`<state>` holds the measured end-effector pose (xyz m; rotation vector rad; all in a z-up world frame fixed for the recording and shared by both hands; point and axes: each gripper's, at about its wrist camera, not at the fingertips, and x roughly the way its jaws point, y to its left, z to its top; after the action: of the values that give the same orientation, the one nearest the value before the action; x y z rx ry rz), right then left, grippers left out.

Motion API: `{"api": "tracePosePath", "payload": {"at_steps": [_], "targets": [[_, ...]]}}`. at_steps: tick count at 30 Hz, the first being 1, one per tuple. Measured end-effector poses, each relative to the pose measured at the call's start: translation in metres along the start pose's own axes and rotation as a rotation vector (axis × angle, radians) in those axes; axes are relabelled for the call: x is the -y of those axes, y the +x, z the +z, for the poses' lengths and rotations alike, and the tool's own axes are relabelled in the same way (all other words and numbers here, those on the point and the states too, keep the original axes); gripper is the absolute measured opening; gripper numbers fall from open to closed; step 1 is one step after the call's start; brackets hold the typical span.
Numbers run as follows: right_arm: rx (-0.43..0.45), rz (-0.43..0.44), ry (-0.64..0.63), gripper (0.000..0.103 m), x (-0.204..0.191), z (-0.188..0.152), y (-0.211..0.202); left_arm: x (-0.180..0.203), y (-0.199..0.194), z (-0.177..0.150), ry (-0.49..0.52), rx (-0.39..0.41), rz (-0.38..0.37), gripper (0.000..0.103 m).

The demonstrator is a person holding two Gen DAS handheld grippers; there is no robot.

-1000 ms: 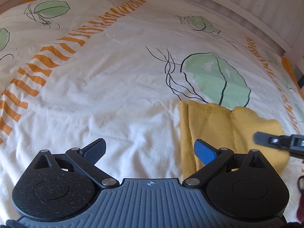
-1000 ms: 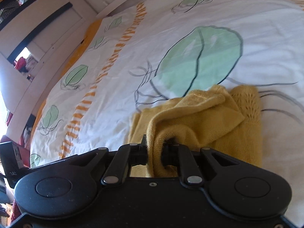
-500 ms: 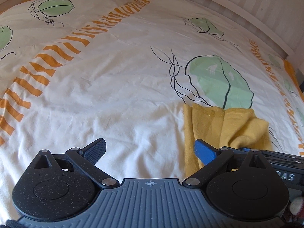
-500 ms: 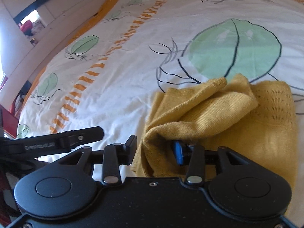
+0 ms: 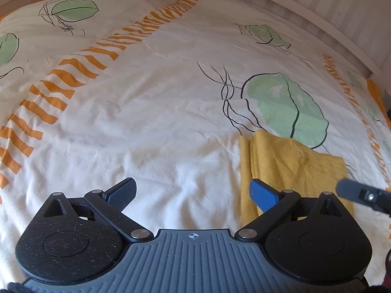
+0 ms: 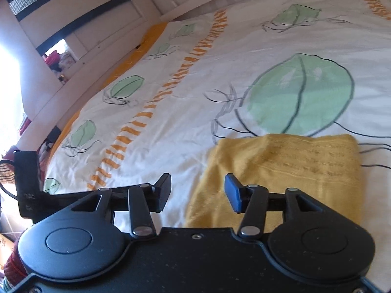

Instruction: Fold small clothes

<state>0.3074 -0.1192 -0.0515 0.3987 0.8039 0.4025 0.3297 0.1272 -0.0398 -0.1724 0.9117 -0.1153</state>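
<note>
A small yellow knitted garment [image 5: 293, 166] lies folded into a flat rectangle on the bed, just below a green leaf print. My left gripper [image 5: 193, 193] hovers open over bare sheet, its blue right finger [image 5: 264, 195] above the garment's left edge. In the right wrist view the same garment [image 6: 281, 166] lies flat ahead and to the right. My right gripper [image 6: 198, 193] has its jaws opening. Nothing is pinched between them; only the garment's near left corner lies under the gap. One finger of the right gripper [image 5: 354, 191] shows at the right of the left wrist view.
The bedspread [image 5: 146, 109] is white with green leaves and orange striped bands. A striped wall and white bed rail [image 5: 317, 24] run along the far side. Shelves and a bright window [image 6: 61, 36] stand beyond the bed's left edge.
My right gripper has opened and released the yellow fold it pinched, then drawn back a little. The garment now lies flat and folded. The left gripper has stayed put.
</note>
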Motion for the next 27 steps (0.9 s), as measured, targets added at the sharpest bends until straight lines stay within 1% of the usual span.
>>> {"api": "tracePosePath", "payload": {"at_steps": [3, 5, 8, 11, 14, 16, 18, 22, 23, 24, 25, 26, 27], "targets": [[-0.042, -0.029, -0.028, 0.058, 0.006, -0.015, 0.002, 0.004, 0.002, -0.002, 0.013, -0.007, -0.004, 0.1], [-0.07, -0.034, -0.054, 0.058, 0.005, -0.028, 0.005, 0.007, 0.003, -0.004, 0.025, -0.01, -0.006, 0.1], [-0.138, -0.017, -0.094, 0.058, -0.002, -0.053, 0.016, 0.012, 0.003, -0.006, 0.044, -0.012, -0.012, 0.1], [-0.194, 0.013, -0.189, 0.058, -0.019, -0.079, 0.024, 0.015, 0.003, -0.008, 0.059, -0.011, -0.024, 0.1], [-0.2, 0.043, -0.268, 0.06, -0.034, -0.093, 0.021, 0.019, 0.003, -0.01, 0.07, -0.004, -0.039, 0.1], [-0.208, 0.066, -0.3, 0.061, -0.04, -0.097, 0.018, 0.024, 0.003, -0.012, 0.079, -0.004, -0.048, 0.1], [-0.216, 0.071, -0.331, 0.061, -0.044, -0.099, 0.016, 0.028, 0.005, -0.015, 0.094, -0.008, -0.058, 0.1], [-0.208, 0.085, -0.337, 0.062, -0.044, -0.097, 0.01, 0.036, 0.008, -0.021, 0.125, -0.021, -0.079, 0.1], [-0.2, 0.092, -0.331, 0.066, -0.04, -0.1, 0.006, 0.037, 0.008, -0.022, 0.127, -0.023, -0.082, 0.1], [-0.19, 0.096, -0.325, 0.077, -0.039, -0.099, 0.002, 0.038, 0.008, -0.024, 0.125, -0.022, -0.091, 0.1], [-0.176, 0.095, -0.32, 0.084, -0.036, -0.098, -0.001, 0.039, 0.008, -0.025, 0.122, -0.022, -0.107, 0.1], [-0.161, 0.095, -0.315, 0.094, -0.033, -0.095, -0.006, 0.039, 0.008, -0.026, 0.117, -0.026, -0.134, 0.1], [-0.143, 0.091, -0.309, 0.096, -0.029, -0.093, -0.013, 0.039, 0.008, -0.028, 0.11, -0.035, -0.165, 0.1]]}}
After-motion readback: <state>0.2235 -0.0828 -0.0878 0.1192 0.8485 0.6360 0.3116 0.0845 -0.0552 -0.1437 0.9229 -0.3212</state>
